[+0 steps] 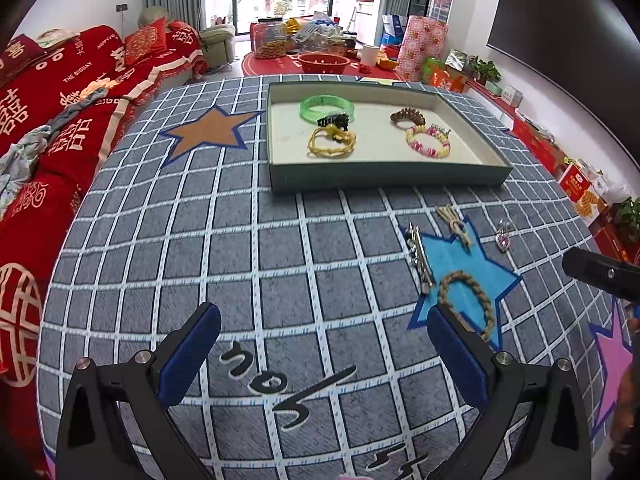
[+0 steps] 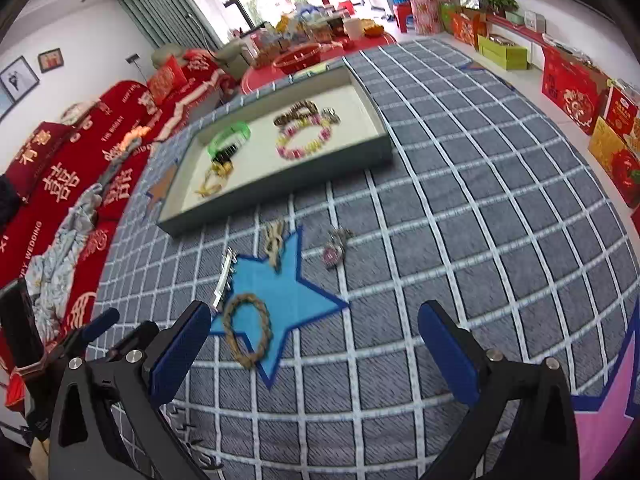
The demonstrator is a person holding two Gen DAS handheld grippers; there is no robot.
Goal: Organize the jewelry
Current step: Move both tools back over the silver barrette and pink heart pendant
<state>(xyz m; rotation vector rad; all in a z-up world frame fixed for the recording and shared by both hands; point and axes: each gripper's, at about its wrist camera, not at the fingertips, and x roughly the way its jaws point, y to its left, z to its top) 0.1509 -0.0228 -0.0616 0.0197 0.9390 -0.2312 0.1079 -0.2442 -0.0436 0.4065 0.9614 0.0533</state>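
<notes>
Left gripper (image 1: 324,344) jaws spread, braided bracelet (image 1: 468,300) beside — tray (image 1: 384,178) beyond

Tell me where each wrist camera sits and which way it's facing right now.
Left wrist: behind the open left tool, low over the grey checked tablecloth, facing the shallow teal tray; the right tool's dark tip shows at the right edge.
Right wrist: behind the open right tool, tilted, looking leftward toward the tray; the left tool shows lower left.
Shared: the tray and the tan braided bracelet on the blue star.
</notes>
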